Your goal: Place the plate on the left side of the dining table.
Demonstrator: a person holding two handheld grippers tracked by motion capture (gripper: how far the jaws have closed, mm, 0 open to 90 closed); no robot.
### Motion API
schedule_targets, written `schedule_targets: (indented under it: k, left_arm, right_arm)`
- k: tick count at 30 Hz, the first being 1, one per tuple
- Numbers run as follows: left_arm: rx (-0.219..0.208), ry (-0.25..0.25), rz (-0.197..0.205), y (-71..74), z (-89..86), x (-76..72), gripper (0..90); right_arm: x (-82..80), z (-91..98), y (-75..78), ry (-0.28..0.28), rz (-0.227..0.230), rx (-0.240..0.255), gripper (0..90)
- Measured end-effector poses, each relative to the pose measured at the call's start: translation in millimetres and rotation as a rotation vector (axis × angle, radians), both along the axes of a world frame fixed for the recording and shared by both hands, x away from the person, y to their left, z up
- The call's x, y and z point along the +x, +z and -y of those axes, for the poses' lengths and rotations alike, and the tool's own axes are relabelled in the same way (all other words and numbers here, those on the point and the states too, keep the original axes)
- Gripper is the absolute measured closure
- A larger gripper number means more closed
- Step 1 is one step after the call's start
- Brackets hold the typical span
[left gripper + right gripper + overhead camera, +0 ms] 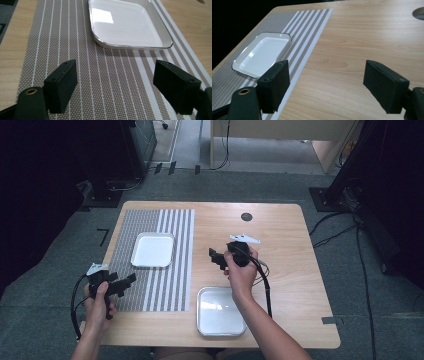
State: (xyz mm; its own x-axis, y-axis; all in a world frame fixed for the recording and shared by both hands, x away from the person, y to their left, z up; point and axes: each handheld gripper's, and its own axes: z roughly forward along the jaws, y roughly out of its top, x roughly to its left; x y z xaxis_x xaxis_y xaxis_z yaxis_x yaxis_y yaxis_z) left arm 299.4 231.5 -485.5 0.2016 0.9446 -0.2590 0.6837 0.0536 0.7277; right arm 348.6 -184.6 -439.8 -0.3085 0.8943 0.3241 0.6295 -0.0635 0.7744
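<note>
The white tray (153, 249) lies flat on the striped placemat (150, 285), toward the far left of the tabletop (290, 270); it is nearly square, its slightly longer side running along the mat's stripes, away from the person. The left gripper (131, 279) hovers over the mat's near part, jaws spread wide and empty, pointing toward that tray. The right gripper (214, 257) hangs above bare wood at mid-table, jaws released, empty, aimed leftward toward the mat. A second tray (220, 311) sits near the front edge.

A wooden table (280, 235) is seen on a grey floor (50, 270). A striped placemat (165, 285) is laid on its left half, with a white tray (152, 250) upon it. A second tray (219, 312) is set directly on the wood near the front edge.
</note>
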Motion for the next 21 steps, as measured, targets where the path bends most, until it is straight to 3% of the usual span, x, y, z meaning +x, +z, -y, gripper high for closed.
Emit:
schedule_targets:
  k: [8, 17, 21]
  left_arm:
    - [0.025, 0.001, 0.015, -1.6, -0.2, -13.2, 18.8]
    - [0.026, 0.007, 0.08, 0.0, -3.7, -39.1, 9.0]
    - [0.065, 0.02, 0.094, -2.6, -2.0, -47.9, 6.7]
  right_arm:
    - [-17.6, 19.3, -3.2, -0.011, 0.014, -0.034, 21.2]
    - [-34.4, 42.2, -12.9, -0.044, 0.015, -0.043, 21.2]
    - [-43.5, 54.4, -18.6, -0.061, 0.021, -0.049, 21.2]
